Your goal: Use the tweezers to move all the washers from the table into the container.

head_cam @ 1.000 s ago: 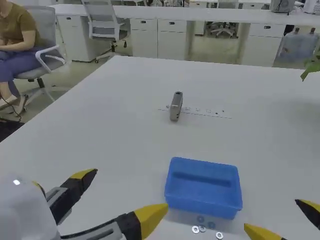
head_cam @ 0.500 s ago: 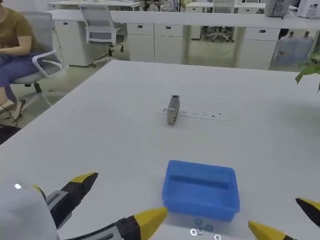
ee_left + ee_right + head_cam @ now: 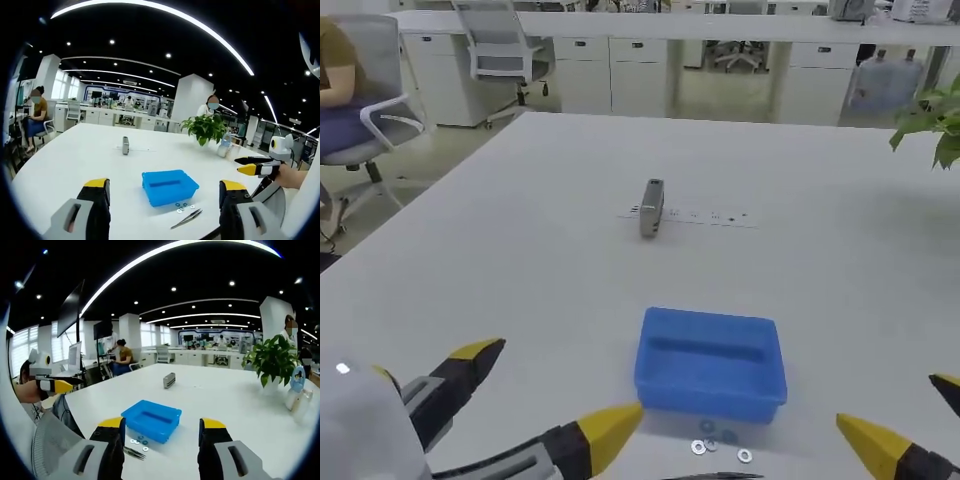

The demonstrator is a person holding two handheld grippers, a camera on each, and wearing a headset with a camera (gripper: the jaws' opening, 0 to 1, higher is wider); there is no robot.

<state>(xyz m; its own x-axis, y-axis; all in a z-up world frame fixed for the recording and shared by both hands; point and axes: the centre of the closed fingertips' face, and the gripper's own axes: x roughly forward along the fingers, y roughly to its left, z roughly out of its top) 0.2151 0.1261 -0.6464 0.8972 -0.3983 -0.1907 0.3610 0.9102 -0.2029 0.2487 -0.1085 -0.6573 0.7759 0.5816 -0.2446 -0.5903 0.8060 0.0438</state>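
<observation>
Flanking the container [image 3: 708,392], left gripper [image 3: 550,385] and right gripper [image 3: 905,408] gape

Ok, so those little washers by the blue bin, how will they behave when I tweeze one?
The washers look small, thin and flat on the smooth table, so one will probably skid before it lifts. They look like shiny metal, so likely stiff, light, and apt to slip from the tweezers. They lie close together, so nudging one may shift its neighbours.
</observation>
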